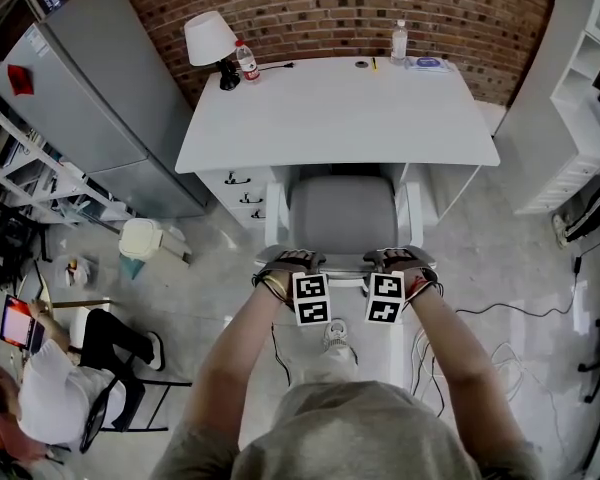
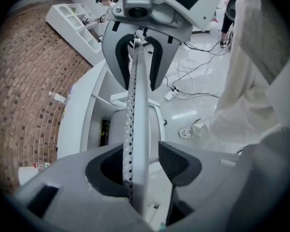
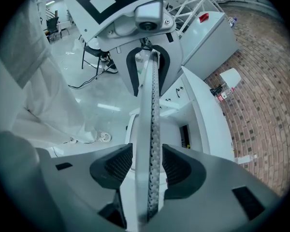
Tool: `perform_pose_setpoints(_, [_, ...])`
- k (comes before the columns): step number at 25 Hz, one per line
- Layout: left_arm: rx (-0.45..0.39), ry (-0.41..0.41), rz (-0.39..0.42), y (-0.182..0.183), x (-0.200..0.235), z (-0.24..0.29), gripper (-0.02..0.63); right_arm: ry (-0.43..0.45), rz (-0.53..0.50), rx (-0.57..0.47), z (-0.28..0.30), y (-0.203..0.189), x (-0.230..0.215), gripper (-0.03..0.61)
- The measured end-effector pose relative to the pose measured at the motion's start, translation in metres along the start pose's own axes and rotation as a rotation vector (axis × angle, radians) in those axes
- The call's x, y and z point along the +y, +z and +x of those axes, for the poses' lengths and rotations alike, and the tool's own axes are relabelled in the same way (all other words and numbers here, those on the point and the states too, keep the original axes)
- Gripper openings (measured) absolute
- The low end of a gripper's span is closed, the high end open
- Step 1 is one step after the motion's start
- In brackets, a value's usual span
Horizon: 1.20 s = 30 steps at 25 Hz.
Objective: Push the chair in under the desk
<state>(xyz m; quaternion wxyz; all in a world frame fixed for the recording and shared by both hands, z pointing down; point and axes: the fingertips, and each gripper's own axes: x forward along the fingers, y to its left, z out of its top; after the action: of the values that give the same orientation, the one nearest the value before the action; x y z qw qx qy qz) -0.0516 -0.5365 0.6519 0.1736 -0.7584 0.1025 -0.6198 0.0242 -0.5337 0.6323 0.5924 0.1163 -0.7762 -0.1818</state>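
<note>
Chair (image 1: 342, 213) is seen with its seat tucked under the worktop's (image 1: 330, 118) near edge. Left gripper (image 1: 291, 263) and right gripper (image 1: 399, 261) are held open, straddling the backrest top (image 3: 152, 144) unclamped. Push judged nearly done. Both should be lifted off straight so the backrest isn't dragged back.

Bright even light; glare on floor (image 1: 512, 260); gripper views fisheye-warped, dark corners.
</note>
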Motion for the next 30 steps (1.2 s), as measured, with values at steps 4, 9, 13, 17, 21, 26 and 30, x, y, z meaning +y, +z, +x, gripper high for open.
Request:
perform_pose_setpoints(4, [-0.013, 0.02, -0.007, 0.006, 0.0, -0.005, 0.187, -0.019, -0.005, -0.004, -0.006, -0.001, 0.003, 0.164])
perform_pose_setpoints(9, [-0.026, 0.048, -0.013, 0.013, 0.004, -0.014, 0.193, -0.048, 0.013, -0.027, -0.018, 0.005, 0.0, 0.166])
perform_pose_setpoints(13, [-0.033, 0.068, -0.018, 0.019, 0.006, -0.023, 0.195, -0.071, 0.007, -0.037, -0.027, 0.008, -0.002, 0.166])
perform_pose_setpoints(17, [-0.042, 0.089, -0.026, 0.025, 0.004, -0.03, 0.195, -0.101, 0.007, -0.052, -0.035, 0.011, -0.005, 0.166])
perform_pose_setpoints(21, [-0.039, 0.104, -0.022, 0.029, 0.0, -0.036, 0.195, -0.133, 0.001, -0.067, -0.044, 0.016, -0.006, 0.166])
perform_pose_setpoints(26, [-0.041, 0.134, -0.026, 0.029, 0.0, -0.044, 0.195, -0.165, -0.008, -0.083, -0.052, 0.023, -0.005, 0.166])
perform_pose_setpoints(30, [-0.048, 0.156, -0.031, 0.032, -0.001, -0.054, 0.195, -0.189, -0.014, -0.089, -0.061, 0.028, -0.006, 0.166])
